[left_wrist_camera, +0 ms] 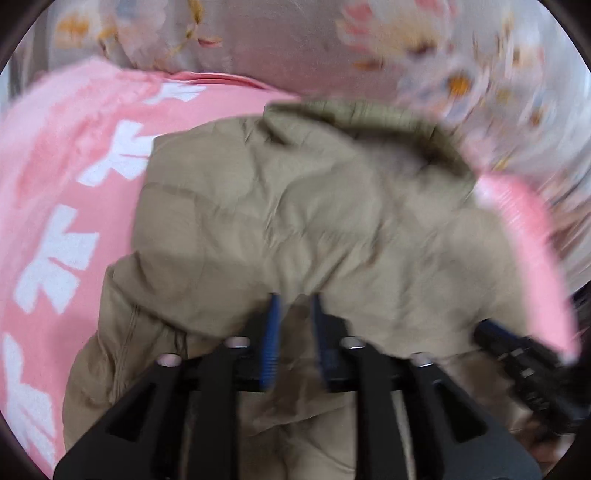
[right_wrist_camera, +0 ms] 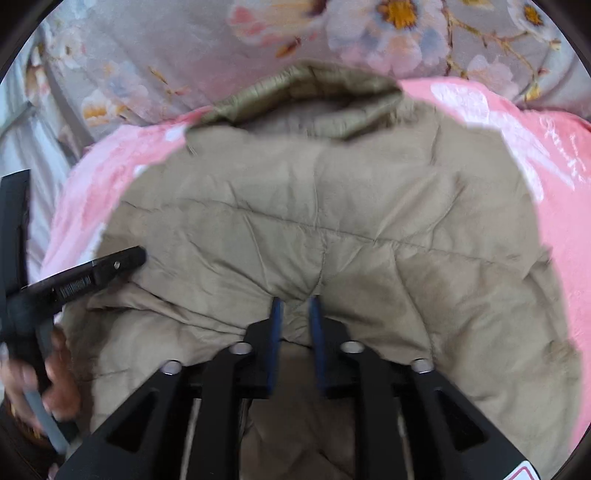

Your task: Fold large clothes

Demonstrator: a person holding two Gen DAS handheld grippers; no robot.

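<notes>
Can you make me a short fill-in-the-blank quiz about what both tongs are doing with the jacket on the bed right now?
1. The padded quilted jacket is ____ in colour.
2. The jacket lies on a ____ blanket with white markings.
3. Both the left tongs and the right tongs are shut on the jacket's near ____.
4. Beyond the blanket lies grey bedding printed with ____.

Missing words: khaki; pink; edge; flowers
</notes>
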